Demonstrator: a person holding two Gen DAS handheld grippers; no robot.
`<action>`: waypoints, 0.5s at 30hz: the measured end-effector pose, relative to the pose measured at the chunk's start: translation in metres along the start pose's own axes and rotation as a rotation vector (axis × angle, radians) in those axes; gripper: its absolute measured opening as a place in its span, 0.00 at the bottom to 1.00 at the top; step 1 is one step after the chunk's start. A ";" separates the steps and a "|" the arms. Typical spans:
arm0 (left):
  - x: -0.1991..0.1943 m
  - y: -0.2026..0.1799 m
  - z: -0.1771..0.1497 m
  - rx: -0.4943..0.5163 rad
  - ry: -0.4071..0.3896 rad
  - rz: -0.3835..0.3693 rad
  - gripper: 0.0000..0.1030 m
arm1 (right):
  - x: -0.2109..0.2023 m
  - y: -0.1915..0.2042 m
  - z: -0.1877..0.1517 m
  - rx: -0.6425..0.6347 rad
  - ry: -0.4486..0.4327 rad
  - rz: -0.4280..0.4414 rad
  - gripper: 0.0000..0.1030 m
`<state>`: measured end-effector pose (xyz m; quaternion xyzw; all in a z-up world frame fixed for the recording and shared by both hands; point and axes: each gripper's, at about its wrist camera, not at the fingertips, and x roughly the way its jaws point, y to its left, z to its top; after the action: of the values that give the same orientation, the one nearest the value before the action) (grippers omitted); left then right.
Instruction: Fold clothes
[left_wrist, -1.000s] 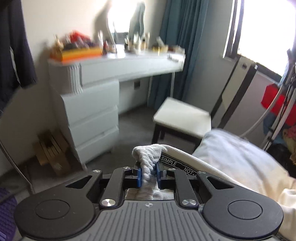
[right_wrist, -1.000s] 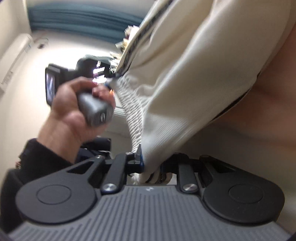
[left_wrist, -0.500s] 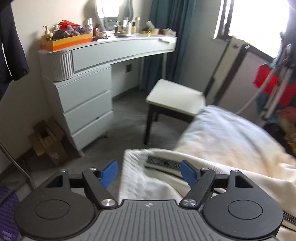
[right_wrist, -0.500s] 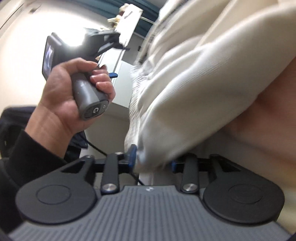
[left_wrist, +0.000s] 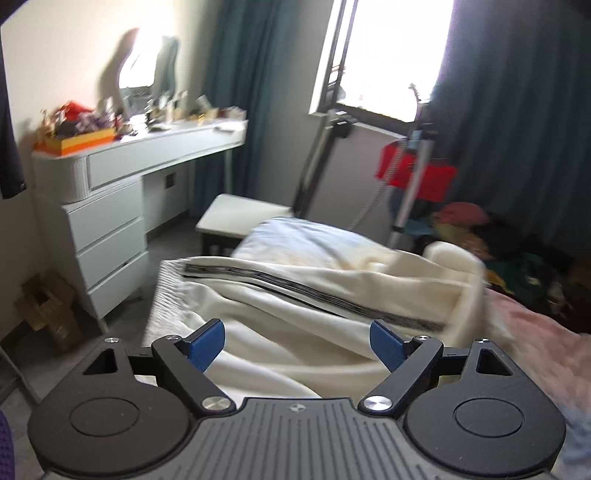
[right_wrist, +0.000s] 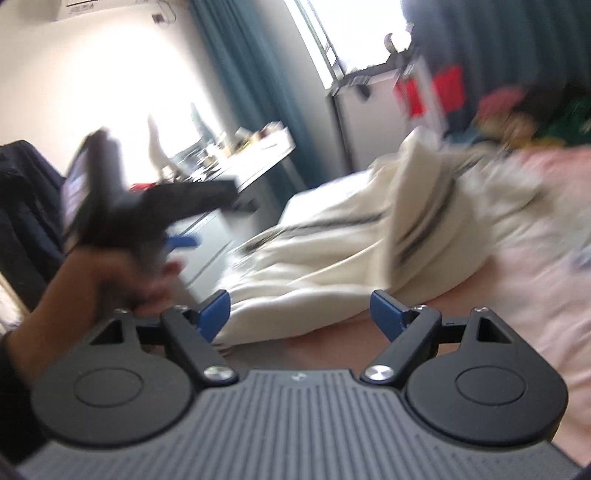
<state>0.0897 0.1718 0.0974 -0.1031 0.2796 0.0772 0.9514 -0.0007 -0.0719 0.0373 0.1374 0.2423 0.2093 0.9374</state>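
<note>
Counting things up: 1 cream garment (left_wrist: 314, 295) with a dark striped band along it lay crumpled on the bed (left_wrist: 546, 339), and 2 grippers were in play. The left gripper (left_wrist: 297, 341) had its jaws spread wide apart with nothing between them, hovering just over the near edge of the cloth. The right gripper (right_wrist: 299, 310) was the same deal, jaws wide apart and empty, the cream garment (right_wrist: 332, 254) lying just past its blue fingertips (right_wrist: 214, 308).

From the right wrist view I could see 1 hand (right_wrist: 110, 273) wrapped around the left gripper's handle, but it was so smeared by motion blur that the fingers barely separated.

Around the room: 1 white dresser (left_wrist: 110, 229) with 3 drawers, joined to a curved worktop (left_wrist: 166, 144) loaded with clutter I couldn't count, 1 orange tray (left_wrist: 85, 142) at its left end, 1 mirror (left_wrist: 144, 70) above it, 1 stool (left_wrist: 236, 219) partly hidden behind the bedding, and 1 window (left_wrist: 399, 55) blown out white.

Hard to make out: the pile of colourful stuff (left_wrist: 509, 254) by the dark curtain was just blobs, the red thing (left_wrist: 417, 170) behind the stand was cut across by a pole, and the garment's far end was blurred in both views. Couldn't tell if it was trousers or a top.
</note>
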 end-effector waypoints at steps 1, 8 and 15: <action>-0.011 -0.011 -0.011 0.008 -0.006 -0.020 0.85 | -0.008 -0.010 0.000 -0.011 -0.016 -0.019 0.82; -0.060 -0.071 -0.078 0.072 -0.078 -0.093 0.88 | -0.034 -0.071 -0.011 -0.093 -0.129 -0.143 0.82; -0.089 -0.119 -0.125 0.100 -0.144 -0.183 0.88 | -0.040 -0.113 -0.028 -0.056 -0.159 -0.216 0.82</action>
<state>-0.0243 0.0190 0.0616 -0.0748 0.2036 -0.0167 0.9760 -0.0097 -0.1846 -0.0113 0.1008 0.1746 0.1023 0.9741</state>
